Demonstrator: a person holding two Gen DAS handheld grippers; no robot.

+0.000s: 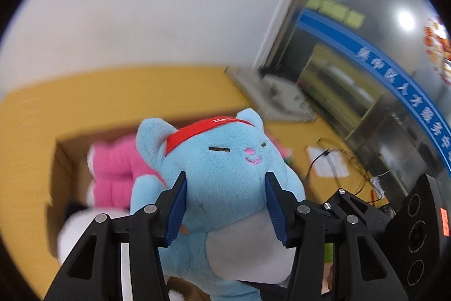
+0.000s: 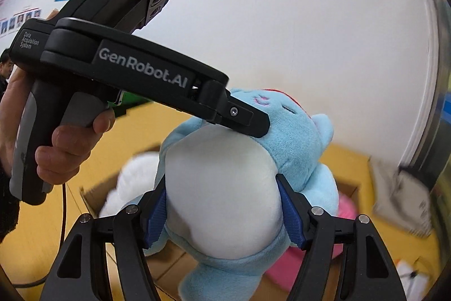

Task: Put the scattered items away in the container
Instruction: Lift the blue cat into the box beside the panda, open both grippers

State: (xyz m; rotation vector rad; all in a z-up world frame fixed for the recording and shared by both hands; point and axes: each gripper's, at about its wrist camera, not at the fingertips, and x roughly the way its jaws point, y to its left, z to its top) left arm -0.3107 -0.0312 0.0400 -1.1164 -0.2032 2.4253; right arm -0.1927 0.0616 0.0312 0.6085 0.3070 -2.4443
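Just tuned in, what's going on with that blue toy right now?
A person holds the blue plush cat with both grippers at once. The left gripper clamps its head, the right gripper its white belly. The toy hangs above the open cardboard box on the yellow table. A pink plush and a white plush are already inside.

Matte black two-finger left gripper point(image 2: 255, 123), white "GenRobot.AI" lettering along its body, silver screws, ribbed blue pads point(image 1: 177, 212), three round lenses on top.
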